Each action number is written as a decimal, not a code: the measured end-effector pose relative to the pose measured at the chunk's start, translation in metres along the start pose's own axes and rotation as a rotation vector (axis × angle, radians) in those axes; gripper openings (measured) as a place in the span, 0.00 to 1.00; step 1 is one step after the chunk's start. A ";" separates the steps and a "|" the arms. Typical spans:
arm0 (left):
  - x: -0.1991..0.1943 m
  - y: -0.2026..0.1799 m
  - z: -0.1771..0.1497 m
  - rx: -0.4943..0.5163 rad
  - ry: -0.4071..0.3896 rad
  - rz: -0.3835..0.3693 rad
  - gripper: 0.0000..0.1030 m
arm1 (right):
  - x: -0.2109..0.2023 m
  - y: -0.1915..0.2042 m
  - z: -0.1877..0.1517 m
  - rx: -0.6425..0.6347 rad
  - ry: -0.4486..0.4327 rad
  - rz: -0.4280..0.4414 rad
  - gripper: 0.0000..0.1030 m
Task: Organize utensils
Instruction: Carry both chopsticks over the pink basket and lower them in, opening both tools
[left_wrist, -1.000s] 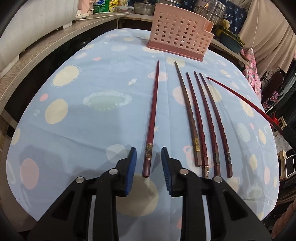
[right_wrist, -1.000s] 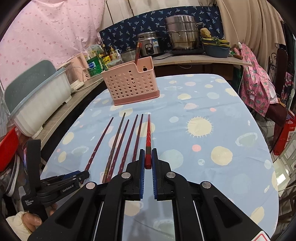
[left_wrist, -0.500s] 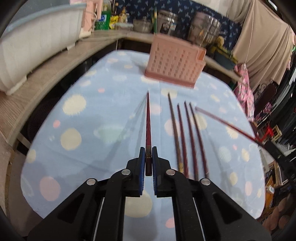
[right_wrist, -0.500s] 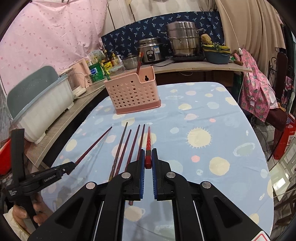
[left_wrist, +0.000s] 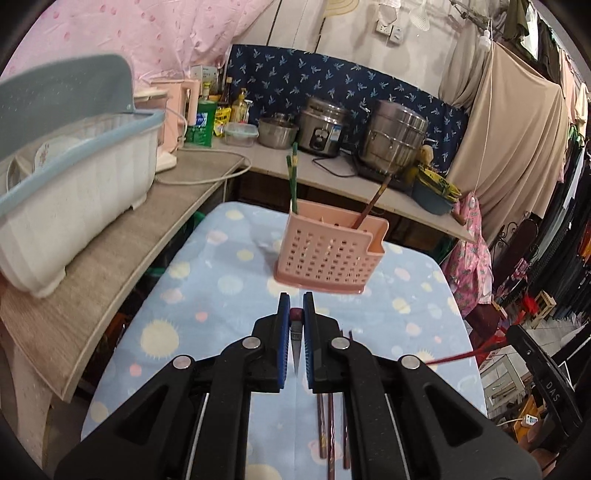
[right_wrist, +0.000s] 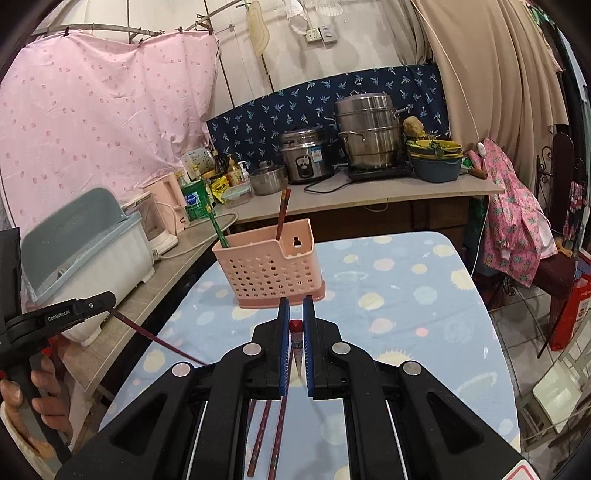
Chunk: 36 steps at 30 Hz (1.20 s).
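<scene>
Chopsticks are what this job is about, and each gripper is pinching one. The left gripper (left_wrist: 296, 334) is closed on a dark red chopstick (left_wrist: 296, 314), held up off the table. The right gripper (right_wrist: 295, 332) is closed on a brighter red chopstick (right_wrist: 295, 325), also up in the air. More chopsticks (right_wrist: 264, 432) lie flat on the table below, partly hidden under the black tongs.

The right camera shows something the left one cannot: a person's hand (right_wrist: 22, 402) at the far left holding the left gripper, with its chopstick sticking out long and thin. The left camera shows the other tool only as a black piece at the right edge, with a red stick reaching out from it.

On the left is a wooden counter with a white dish bin (left_wrist: 70, 184). In the middle, the table (right_wrist: 424, 295) has a blue cloth with pale spots. A pink basket (left_wrist: 328, 254) with holes stands at its far end and has a green stick (left_wrist: 293, 173) and a brown stick (left_wrist: 371, 205) inside. Behind it is a shelf with silver pots (right_wrist: 369, 129). On the right hang a tan curtain and pink clothes.

The cloth between the grippers and the basket is bare. The right half of the table is bare too.
</scene>
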<state>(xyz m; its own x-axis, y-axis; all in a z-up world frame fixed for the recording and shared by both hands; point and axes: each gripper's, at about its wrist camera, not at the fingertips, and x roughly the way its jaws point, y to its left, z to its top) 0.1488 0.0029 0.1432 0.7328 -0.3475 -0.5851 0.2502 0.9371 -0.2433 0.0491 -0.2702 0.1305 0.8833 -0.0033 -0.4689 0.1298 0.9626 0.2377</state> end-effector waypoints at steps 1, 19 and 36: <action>0.002 -0.003 0.005 0.005 -0.005 0.000 0.06 | 0.000 0.001 0.005 -0.001 -0.009 0.003 0.06; 0.006 -0.055 0.156 0.032 -0.257 -0.042 0.06 | 0.032 0.024 0.162 0.051 -0.278 0.127 0.06; 0.097 -0.034 0.184 0.017 -0.230 0.048 0.06 | 0.162 0.032 0.202 0.107 -0.224 0.126 0.07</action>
<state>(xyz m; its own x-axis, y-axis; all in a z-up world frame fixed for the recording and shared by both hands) 0.3279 -0.0568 0.2372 0.8682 -0.2884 -0.4038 0.2212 0.9534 -0.2053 0.2870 -0.2950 0.2341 0.9715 0.0437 -0.2331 0.0488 0.9250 0.3768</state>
